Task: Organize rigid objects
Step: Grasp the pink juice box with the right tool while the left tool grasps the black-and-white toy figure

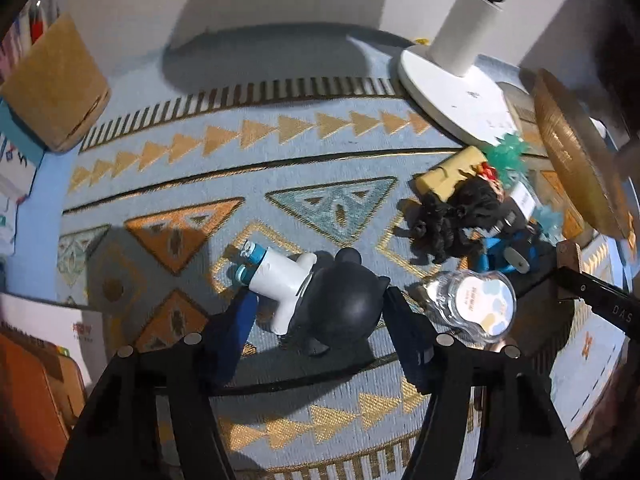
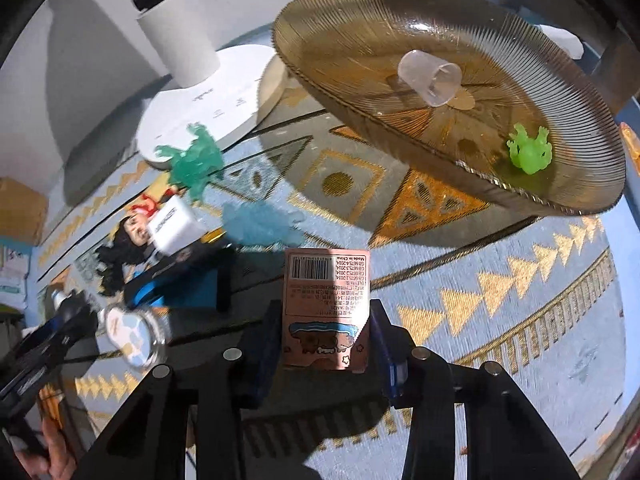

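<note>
Toys and small boxes lie scattered on a patterned cloth (image 1: 280, 184), with an amber glass plate (image 2: 320, 32) serving, by the look of it, as the collecting place; a clear cup (image 2: 430, 78) and a green figure (image 2: 530, 150) already lie in it. The step in hand looks like a double pick-up.

The right gripper (image 2: 326, 340) is closed on a pink box (image 2: 326, 308), barcode end pointing away, both pads against its sides, with the plate just ahead.

The left gripper (image 1: 318, 316) straddles a toy figure (image 1: 320, 292) with a round black head and white body lying on the cloth. One finger touches or nearly touches the head; the other stands beside the white body, seemingly apart from it, so the toy does not look clamped.

Next, the right hand would need to carry the box over the plate's rim and let go on a bare patch, clear of the cup. The left needs to finish closing on the round head, which could slip.
</note>
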`<state>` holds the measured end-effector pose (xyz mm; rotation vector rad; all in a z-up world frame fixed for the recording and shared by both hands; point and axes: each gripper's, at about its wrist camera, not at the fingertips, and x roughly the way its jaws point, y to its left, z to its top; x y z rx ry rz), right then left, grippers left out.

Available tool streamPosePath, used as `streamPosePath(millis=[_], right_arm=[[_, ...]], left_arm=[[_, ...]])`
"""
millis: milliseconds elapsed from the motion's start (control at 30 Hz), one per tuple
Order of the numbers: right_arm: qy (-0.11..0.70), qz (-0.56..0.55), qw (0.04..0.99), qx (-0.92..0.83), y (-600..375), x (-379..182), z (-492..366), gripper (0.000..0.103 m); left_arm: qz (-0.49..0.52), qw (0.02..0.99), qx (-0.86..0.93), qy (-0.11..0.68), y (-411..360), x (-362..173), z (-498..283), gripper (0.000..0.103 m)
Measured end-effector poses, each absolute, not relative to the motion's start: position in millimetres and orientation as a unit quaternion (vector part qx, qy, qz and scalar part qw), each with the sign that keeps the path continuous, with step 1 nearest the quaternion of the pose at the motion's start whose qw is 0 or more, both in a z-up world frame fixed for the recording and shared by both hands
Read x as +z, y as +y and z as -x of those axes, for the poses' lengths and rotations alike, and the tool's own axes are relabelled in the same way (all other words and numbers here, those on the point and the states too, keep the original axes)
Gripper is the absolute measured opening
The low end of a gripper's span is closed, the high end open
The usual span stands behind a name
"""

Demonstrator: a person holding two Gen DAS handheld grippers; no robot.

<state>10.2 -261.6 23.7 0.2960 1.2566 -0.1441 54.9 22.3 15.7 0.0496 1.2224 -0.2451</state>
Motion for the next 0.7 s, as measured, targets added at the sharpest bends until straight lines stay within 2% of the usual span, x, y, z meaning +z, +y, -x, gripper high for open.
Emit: streamPosePath(millis=[67, 100, 200, 233, 267, 300, 400, 467, 567, 633, 667, 700], right_arm=[[0.583, -0.148, 0.798, -0.049, -261, 27, 0, 0.04], [0.583, -0.157, 0.796, -0.04, -262, 29, 4, 0.04], [0.58, -0.175, 0.795, -0.022, -270, 40, 19, 0.04], [0.577, -0.182, 0.796, -0.014, -273, 44, 22, 0.04], [0.572, -0.188, 0.799, -0.007, -274, 50, 26, 0.04], [0.568, -0.189, 0.801, -0.003, -274, 56, 27, 0.04], [0.556, -0.178, 0.812, 0.004, -272, 74, 34, 0.04], [0.554, -0.165, 0.816, 0.006, -273, 78, 33, 0.04], [0.565, -0.168, 0.807, 0.011, -276, 70, 31, 0.04], [0.575, -0.172, 0.8, 0.012, -280, 63, 34, 0.04], [0.579, -0.173, 0.797, 0.013, -283, 60, 34, 0.04], [0.582, -0.172, 0.794, 0.016, -285, 59, 36, 0.04]], left_arm=[[-0.02, 0.814, -0.118, 0.568, 27, 19, -51, 0.061], [-0.016, 0.816, -0.12, 0.565, 26, 22, -47, 0.052], [-0.003, 0.819, -0.13, 0.559, 27, 34, -37, 0.048], [-0.001, 0.821, -0.133, 0.555, 26, 39, -34, 0.044], [0.001, 0.825, -0.14, 0.548, 24, 46, -30, 0.024], [0.002, 0.825, -0.144, 0.547, 22, 49, -28, 0.016], [0.01, 0.828, -0.146, 0.542, 13, 57, -25, 0.016], [0.024, 0.821, -0.132, 0.555, 20, 52, -26, 0.017], [0.065, 0.805, -0.111, 0.58, 39, 41, -25, 0.039], [0.089, 0.8, -0.107, 0.584, 48, 39, -23, 0.047], [0.099, 0.798, -0.106, 0.585, 50, 38, -23, 0.054], [0.112, 0.796, -0.105, 0.586, 50, 37, -24, 0.071]])
